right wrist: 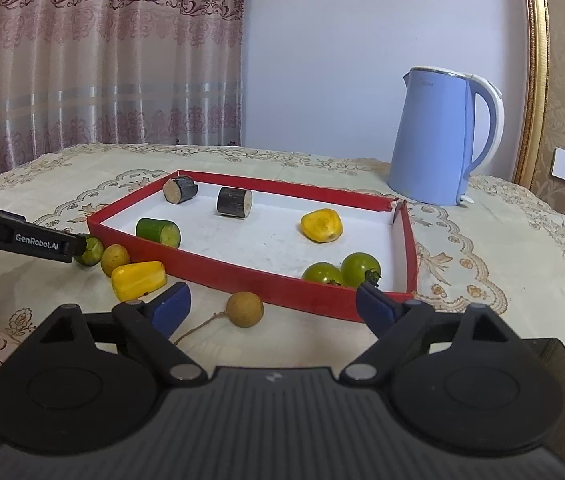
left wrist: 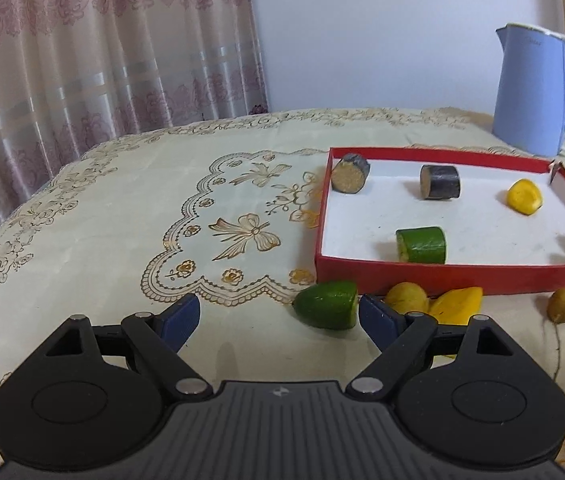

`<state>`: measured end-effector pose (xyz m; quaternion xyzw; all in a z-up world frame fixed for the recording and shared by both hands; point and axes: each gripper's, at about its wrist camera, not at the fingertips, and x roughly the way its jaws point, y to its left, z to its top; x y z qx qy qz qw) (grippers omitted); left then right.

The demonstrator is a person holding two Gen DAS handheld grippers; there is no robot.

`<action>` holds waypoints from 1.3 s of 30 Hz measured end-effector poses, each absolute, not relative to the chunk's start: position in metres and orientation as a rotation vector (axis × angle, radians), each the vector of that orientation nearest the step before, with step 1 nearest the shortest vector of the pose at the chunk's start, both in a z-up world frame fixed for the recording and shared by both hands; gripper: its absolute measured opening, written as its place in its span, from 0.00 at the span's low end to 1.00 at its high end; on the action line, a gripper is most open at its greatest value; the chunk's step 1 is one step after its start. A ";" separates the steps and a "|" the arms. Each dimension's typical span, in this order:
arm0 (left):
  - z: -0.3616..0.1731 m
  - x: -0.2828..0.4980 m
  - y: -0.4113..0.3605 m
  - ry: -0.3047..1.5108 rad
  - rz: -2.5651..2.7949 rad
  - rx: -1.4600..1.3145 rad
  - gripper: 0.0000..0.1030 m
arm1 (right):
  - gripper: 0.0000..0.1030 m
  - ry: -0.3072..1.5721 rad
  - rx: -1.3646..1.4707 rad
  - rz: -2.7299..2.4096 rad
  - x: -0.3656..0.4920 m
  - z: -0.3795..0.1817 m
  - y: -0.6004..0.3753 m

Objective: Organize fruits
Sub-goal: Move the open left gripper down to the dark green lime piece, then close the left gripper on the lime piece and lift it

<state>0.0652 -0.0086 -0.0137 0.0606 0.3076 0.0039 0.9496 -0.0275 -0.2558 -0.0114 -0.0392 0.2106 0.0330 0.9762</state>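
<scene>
The fruits are split between the red tray (right wrist: 210, 272) and the bench (left wrist: 122, 208) in front of it. In the tray lie two dark cut pieces (right wrist: 180, 189), a green piece (right wrist: 158, 232), a yellow piece (right wrist: 321, 225) and two green tomatoes (right wrist: 342, 271) at the near right corner. Still outside, just beside the tray's front wall, are a green end piece (left wrist: 328, 304), a small yellow-brown fruit (right wrist: 115, 258), a yellow wedge (right wrist: 138, 280) and a round brown fruit (right wrist: 245, 309) with a trailing stem.

The left hand-held gripper (left wrist: 278, 314) is released, jaws spread, and empty. The green end piece sits just ahead of its right fingertip (left wrist: 374, 312), off to one side of the gap rather than centred in it. Closing from here would probably catch only the cut end and push the piece sideways into the small fruit and the wedge, which lie close behind. Its tapered, smooth skin may also squirt out of a squeeze.

The right hand-held gripper (right wrist: 270, 306) is also released and empty, its jaws wide above the tray's front wall. The brown fruit lies just ahead of the gap, nearer the left fingertip. It is round and looks free to roll, and its stem could snag a finger. A low reach risks bumping the light tray wall and shifting the tomatoes.
</scene>
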 end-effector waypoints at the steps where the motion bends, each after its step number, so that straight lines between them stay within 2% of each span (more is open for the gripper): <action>1: -0.015 0.067 -0.009 0.630 0.009 0.127 0.84 | 0.86 0.426 -0.078 0.066 -0.028 -0.012 -0.256; 35: -0.026 0.097 -0.012 0.688 -0.037 0.122 0.84 | 0.90 0.437 -0.087 0.066 -0.023 -0.014 -0.256; 39: -0.028 0.097 -0.015 0.694 -0.040 0.137 0.70 | 0.90 0.437 -0.088 0.066 -0.024 -0.014 -0.256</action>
